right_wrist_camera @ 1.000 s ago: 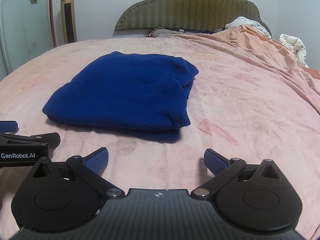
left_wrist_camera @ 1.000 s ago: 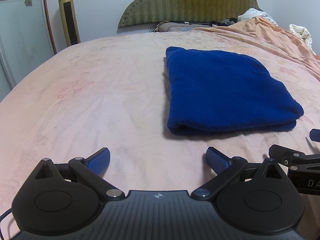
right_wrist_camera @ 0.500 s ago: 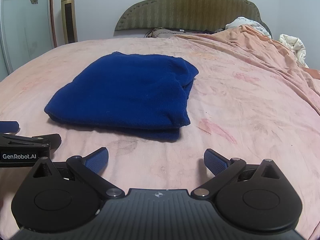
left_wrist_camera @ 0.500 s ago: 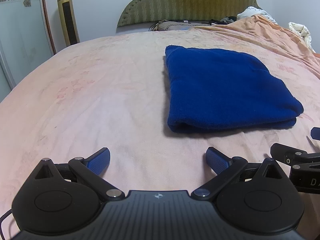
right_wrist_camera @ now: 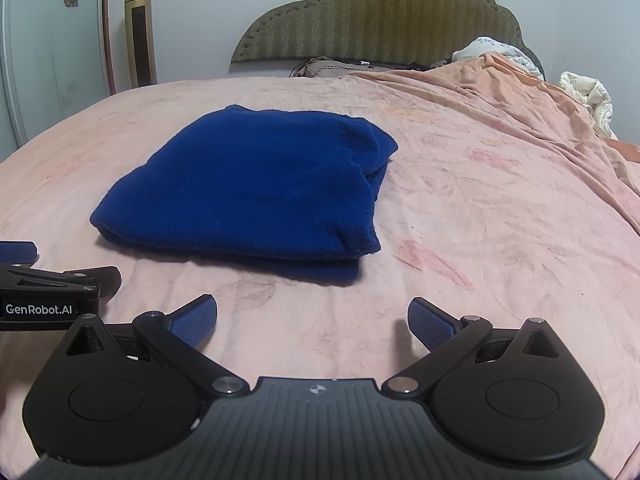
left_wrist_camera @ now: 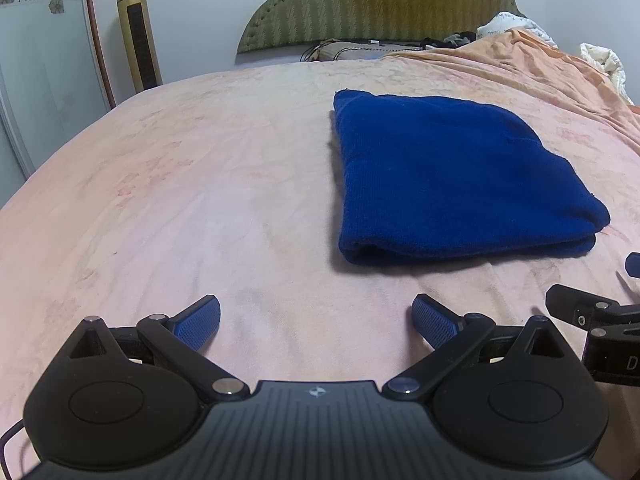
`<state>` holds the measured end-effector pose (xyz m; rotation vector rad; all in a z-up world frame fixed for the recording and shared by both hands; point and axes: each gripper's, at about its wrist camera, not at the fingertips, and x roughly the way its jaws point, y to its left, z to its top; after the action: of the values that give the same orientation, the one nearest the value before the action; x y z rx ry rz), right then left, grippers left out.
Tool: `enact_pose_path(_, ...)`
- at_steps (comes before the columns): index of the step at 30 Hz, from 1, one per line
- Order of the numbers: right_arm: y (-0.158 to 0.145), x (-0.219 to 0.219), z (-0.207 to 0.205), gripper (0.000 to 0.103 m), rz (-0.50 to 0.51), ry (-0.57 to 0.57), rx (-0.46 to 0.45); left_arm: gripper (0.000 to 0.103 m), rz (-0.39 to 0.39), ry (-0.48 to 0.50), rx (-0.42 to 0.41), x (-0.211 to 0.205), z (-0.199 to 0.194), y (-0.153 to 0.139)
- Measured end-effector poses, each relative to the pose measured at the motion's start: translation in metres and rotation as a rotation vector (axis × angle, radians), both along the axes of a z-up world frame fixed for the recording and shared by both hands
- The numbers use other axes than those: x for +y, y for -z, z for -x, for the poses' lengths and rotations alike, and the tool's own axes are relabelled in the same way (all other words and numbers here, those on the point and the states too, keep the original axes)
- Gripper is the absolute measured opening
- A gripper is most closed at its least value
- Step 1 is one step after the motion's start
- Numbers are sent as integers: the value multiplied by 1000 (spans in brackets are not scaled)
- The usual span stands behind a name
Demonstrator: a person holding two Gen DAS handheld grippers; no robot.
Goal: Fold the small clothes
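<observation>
A dark blue knitted garment (left_wrist_camera: 452, 176) lies folded into a thick rectangle on the pink bed sheet (left_wrist_camera: 200, 200), ahead and to the right in the left wrist view. My left gripper (left_wrist_camera: 316, 320) is open and empty, low over the sheet, short of the garment's near fold. In the right wrist view the same garment (right_wrist_camera: 256, 188) lies ahead and slightly left. My right gripper (right_wrist_camera: 312, 320) is open too, with nothing between its fingers, a little short of the garment's near edge. Each gripper shows at the edge of the other's view.
A padded olive headboard (right_wrist_camera: 380, 12) stands at the far end of the bed. A rumpled orange blanket (right_wrist_camera: 520, 92) and white bedding (right_wrist_camera: 584, 96) pile up at the far right. A gold tower fan (left_wrist_camera: 138, 28) stands by the wall at left.
Both grippers have drawn back slightly from the folded garment, which lies a bit farther ahead in both views. Both stay open and the garment has not moved.
</observation>
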<state>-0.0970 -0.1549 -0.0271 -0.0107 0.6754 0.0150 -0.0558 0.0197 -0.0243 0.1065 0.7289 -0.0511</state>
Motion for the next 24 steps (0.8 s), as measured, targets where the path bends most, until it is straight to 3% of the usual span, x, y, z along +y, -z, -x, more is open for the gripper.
enact_pose_path(24, -1, 0, -1, 103, -16, 0, -1, 103, 0, -2, 3, 0, 0, 0)
